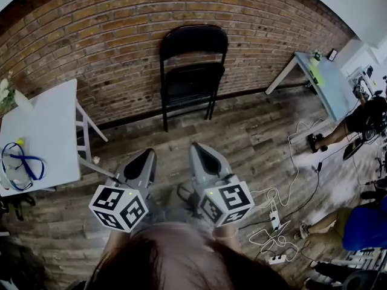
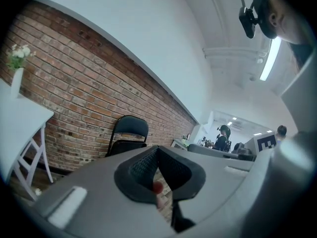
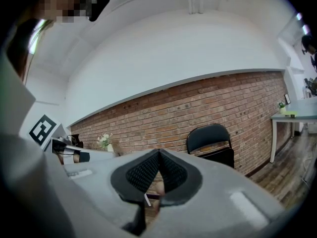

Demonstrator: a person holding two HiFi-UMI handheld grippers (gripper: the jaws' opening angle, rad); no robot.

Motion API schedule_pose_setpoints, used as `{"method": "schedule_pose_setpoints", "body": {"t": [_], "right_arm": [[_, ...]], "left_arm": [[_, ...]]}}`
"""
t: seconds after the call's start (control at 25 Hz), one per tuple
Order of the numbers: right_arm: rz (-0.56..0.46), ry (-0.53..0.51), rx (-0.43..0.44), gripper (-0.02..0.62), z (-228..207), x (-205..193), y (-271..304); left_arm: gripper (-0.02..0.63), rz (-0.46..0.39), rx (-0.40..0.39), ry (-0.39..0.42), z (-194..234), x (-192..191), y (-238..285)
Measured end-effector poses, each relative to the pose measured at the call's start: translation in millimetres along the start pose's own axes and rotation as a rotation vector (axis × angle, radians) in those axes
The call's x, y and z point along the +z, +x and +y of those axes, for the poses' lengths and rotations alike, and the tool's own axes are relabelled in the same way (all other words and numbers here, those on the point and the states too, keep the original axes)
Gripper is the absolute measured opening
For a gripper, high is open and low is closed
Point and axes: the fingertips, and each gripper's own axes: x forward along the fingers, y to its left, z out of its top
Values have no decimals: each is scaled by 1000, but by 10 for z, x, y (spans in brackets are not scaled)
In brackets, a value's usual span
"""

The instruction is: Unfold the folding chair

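Leaning upright against the brick wall (image 1: 109, 35), black folding chair (image 1: 192, 71) in its folded state on the wooden floor, well apart from both grippers, left gripper (image 1: 147, 157) and right gripper (image 1: 201, 151) side by side, jaws of each pressed together on nothing, white bench (image 1: 42, 132) at left.

The left gripper (image 1: 147, 154) and right gripper (image 1: 199, 148) are smooth grey shells tapering to the tip. Each bears a white cube (image 1: 118, 208) with black square markers and a small green light. The fingers (image 2: 142, 166) are black and mesh-textured. The hair (image 1: 175, 261) is brown.
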Motion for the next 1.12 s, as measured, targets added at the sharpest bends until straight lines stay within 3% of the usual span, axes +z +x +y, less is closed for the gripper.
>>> {"method": "schedule_pose_setpoints", "body": {"t": [0.6, 1.12], "right_arm": [[29, 37, -23, -6, -294, -54, 374], [46, 60, -32, -6, -985, 94, 1029]], "left_arm": [[-3, 57, 7, -5, 235, 9, 386], [-3, 99, -11, 20, 405, 238, 1363]]}}
